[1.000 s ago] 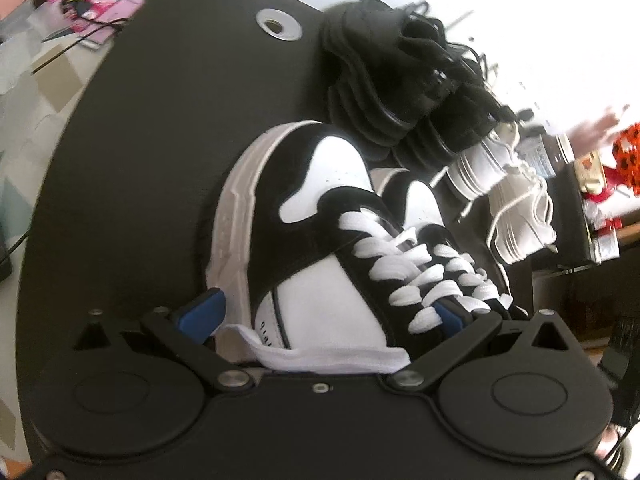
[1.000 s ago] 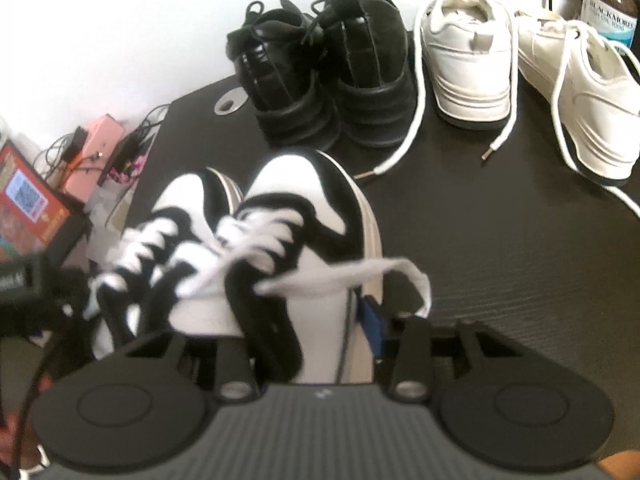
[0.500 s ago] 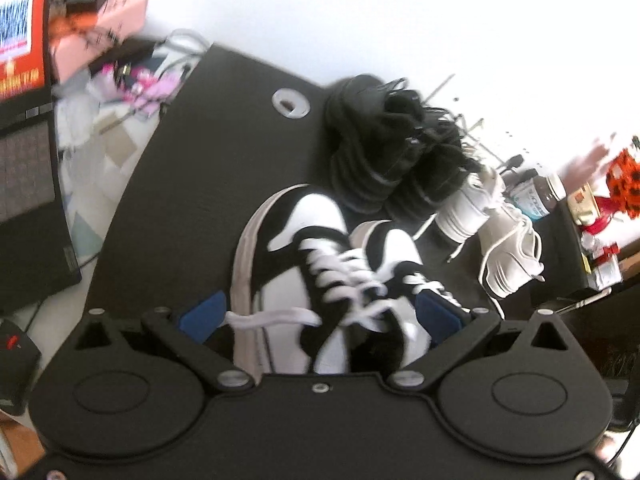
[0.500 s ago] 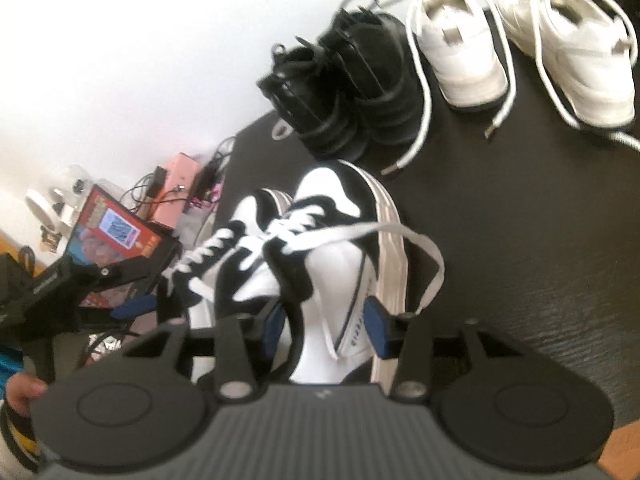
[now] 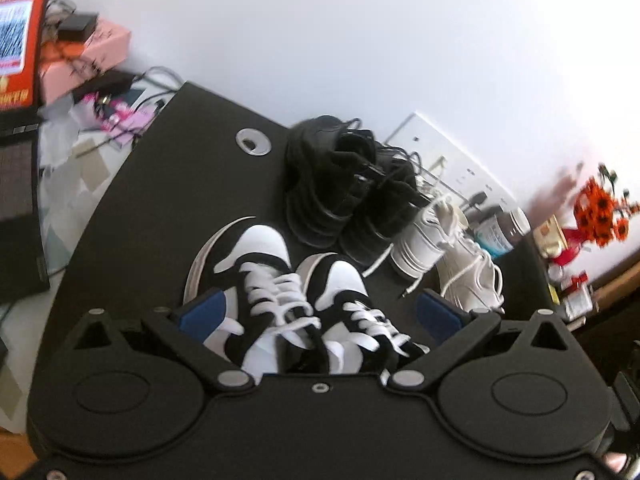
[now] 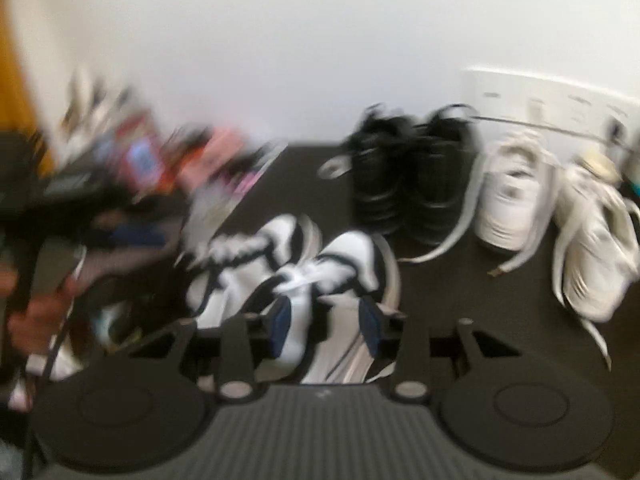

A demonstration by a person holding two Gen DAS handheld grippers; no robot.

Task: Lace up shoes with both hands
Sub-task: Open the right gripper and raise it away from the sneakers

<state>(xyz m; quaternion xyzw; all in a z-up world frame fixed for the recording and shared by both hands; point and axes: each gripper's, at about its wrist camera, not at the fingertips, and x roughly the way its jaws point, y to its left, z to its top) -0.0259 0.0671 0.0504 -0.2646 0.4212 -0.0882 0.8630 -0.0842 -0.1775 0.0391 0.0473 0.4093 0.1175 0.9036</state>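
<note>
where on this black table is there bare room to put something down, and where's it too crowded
Bare patches on the black table: the stretch left of the black-and-white sneakers, up to the round cable grommet; and the strip right of them, in front of the white sneakers, crossed by loose laces. It is crowded along the wall, where the black shoes and the white pair stand together.

Six shoes on the table (image 5: 168, 184), in three pairs.
Two black-and-white sneakers (image 5: 256, 280) sat nearest; two black shoes (image 5: 344, 188) and two white sneakers (image 5: 448, 248) lined the far edge, beside one brown bottle (image 5: 500, 228).
</note>
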